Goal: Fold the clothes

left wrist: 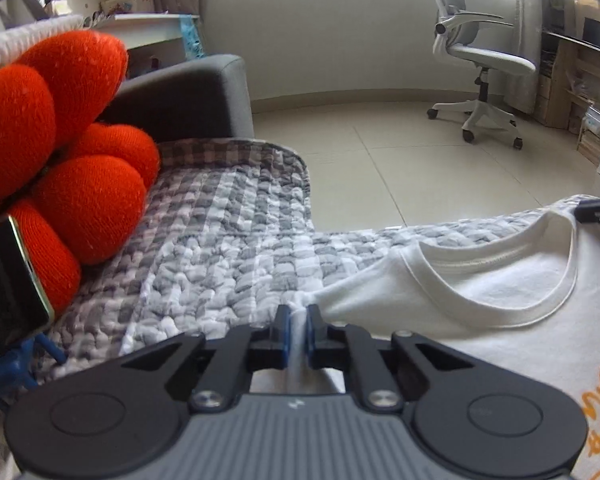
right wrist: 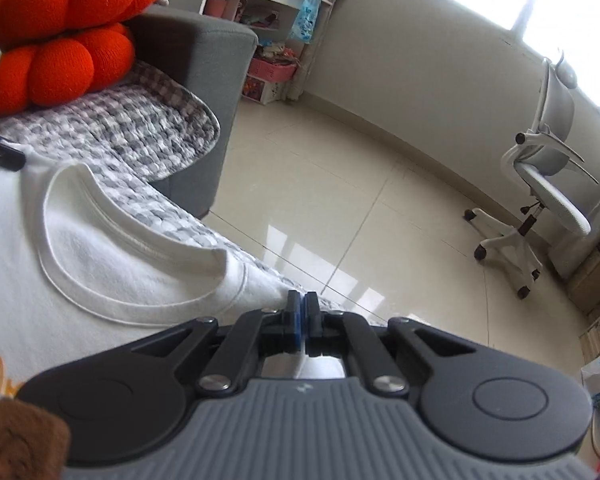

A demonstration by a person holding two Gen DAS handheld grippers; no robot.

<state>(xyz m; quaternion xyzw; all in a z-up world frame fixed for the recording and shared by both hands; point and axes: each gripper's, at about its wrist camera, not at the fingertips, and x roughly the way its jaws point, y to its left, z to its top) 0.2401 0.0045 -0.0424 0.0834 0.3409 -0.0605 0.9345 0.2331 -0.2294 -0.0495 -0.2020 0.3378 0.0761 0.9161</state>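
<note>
So the white cotton t-shirt with orange lettering (left wrist: 480, 292) lies flat on a grey-and-white checked quilted cover (left wrist: 220, 248) over a grey fabric sofa (left wrist: 188, 96), neckline toward the sofa's front edge. In the left wrist view it fills the lower right of the frame, and in the right wrist view the lower left.

The left tongs (left wrist: 298, 314), bottom centre of their view, are closed on a bunched bit of the shirt's shoulder edge, with white fabric running down between the blue pads. The right tongs (right wrist: 303, 306) are pinched tight at the other shoulder edge, with a thin fold of the shirt caught between them, right where the cover's edge drops off to the floor.

To the upper left in both views sits a chunky orange knitted knot cushion (left wrist: 60, 152), near the shirt but not touching it. A stretch of bare checked cover lies between them.

Past the sofa edge there's a wide stretch of pale tiled floor (left wrist: 400, 152), with only a white and grey swivel office chair (left wrist: 484, 64) standing well apart, over by the wall.
</note>
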